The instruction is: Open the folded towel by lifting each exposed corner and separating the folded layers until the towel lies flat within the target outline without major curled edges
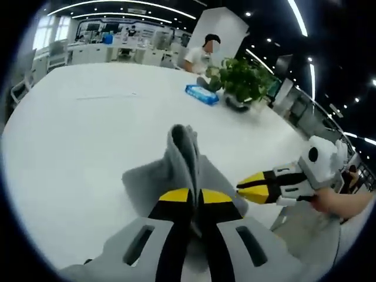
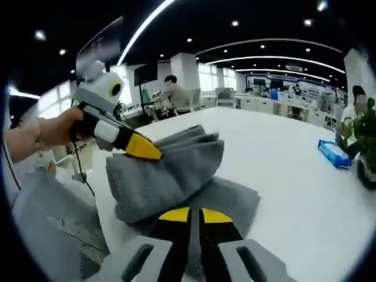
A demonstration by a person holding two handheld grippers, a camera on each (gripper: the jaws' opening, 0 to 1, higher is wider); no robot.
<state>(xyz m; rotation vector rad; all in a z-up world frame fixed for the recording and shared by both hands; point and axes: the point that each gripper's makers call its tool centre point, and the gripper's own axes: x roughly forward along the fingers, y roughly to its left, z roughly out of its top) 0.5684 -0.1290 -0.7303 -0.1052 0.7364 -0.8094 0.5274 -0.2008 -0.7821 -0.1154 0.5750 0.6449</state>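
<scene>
On the white table (image 1: pixel 88 129) the grey towel (image 2: pixel 170 170) lies bunched, pinched in the closed left gripper (image 1: pixel 197 200) and apparently in the closed right gripper (image 2: pixel 195 216); soft and limp, it looks best taken at a corner.

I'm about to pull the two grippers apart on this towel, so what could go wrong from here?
1. The left gripper pinches a bunched ridge of the towel, probably several layers at once, so pulling may lift the whole bundle instead of separating it.
2. The right gripper grips the low edge close to the table border nearest the person; a hard pull might drag the towel off.
</scene>
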